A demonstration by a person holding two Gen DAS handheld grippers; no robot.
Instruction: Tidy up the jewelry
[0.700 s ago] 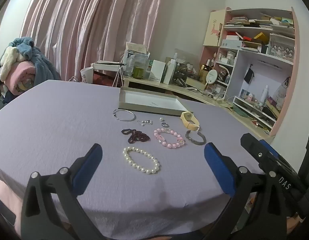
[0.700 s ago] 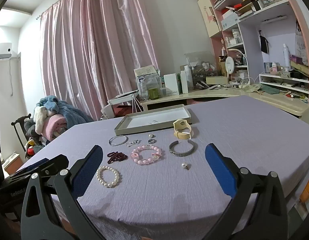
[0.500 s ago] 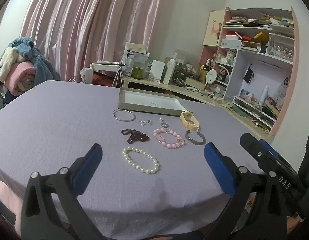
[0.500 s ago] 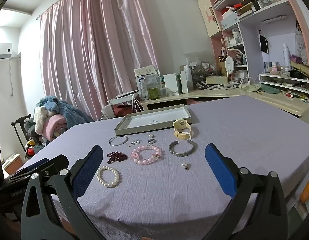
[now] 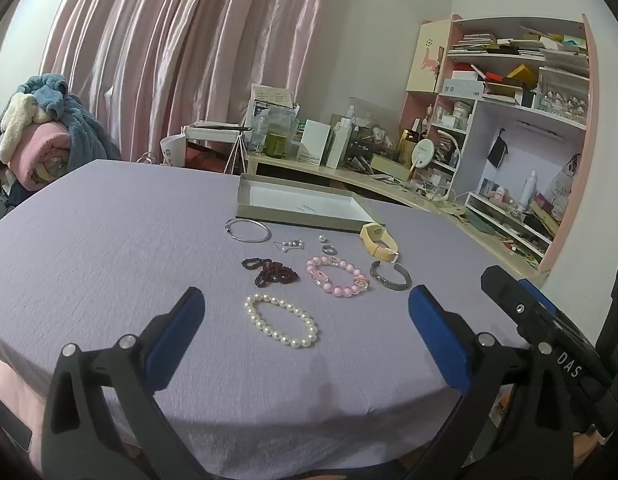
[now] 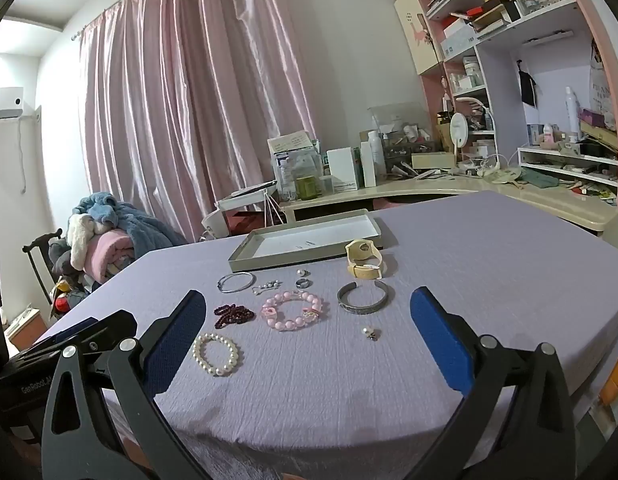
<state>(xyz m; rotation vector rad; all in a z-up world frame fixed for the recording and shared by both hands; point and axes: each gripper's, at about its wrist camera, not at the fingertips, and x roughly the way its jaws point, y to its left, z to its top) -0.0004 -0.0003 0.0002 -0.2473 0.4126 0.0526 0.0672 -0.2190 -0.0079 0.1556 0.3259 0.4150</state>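
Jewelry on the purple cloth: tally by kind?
Beaded bracelets: 3: white pearl, pink, dark red
Metal bangles/cuffs: 2
Watch: 1
Small pieces (rings, earrings; too small to sort): 4, e.g.
Total: 10

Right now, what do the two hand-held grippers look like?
Both match: black plastic frames with silver rivets and two fingers faced with blue textured pads. The left hand-held gripper shows white "GenRobo" lettering on its body; the right hand-held gripper shows "DAS".

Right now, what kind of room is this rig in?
Likely a bedroom or dressing room at home: pink curtains, a cluttered pink shelf unit over a vanity desk, and folded blankets on a chair.
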